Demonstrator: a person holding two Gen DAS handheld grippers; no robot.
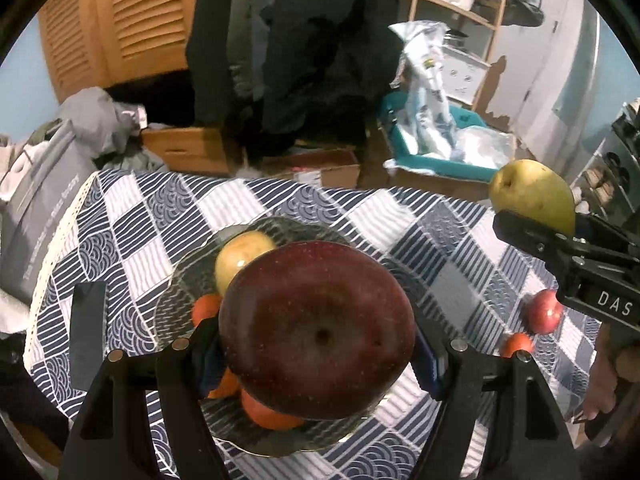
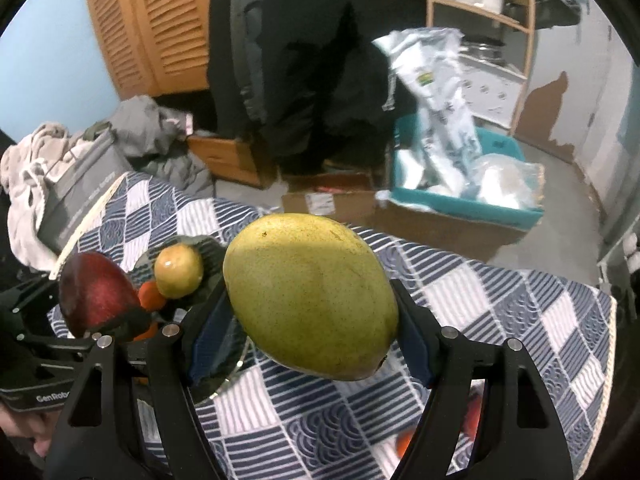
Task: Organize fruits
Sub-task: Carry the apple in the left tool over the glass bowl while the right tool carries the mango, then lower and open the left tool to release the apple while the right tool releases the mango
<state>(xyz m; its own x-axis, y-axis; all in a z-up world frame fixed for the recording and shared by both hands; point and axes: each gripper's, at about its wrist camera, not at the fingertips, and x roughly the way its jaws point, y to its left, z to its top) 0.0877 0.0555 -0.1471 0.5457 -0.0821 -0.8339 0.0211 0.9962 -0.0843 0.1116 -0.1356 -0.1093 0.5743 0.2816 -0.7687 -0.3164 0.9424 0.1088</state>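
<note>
My left gripper (image 1: 316, 356) is clamping the dark red apple (image 1: 316, 320) between both pads, directly over the glass plate (image 1: 168, 312), which is already carrying a yellow apple (image 1: 244, 260) at its 12 o'clock and oranges (image 1: 204, 308) beneath. My right gripper (image 2: 312, 336) is gripping the green mango (image 2: 308, 292), out beyond the plate's 3 o'clock. I am judging that the apple should be lowered into a free gap and released only once seated, since stacked fruit may roll. A small red apple (image 1: 542, 312) is lying loose on the tablecloth (image 1: 440, 232).
</note>
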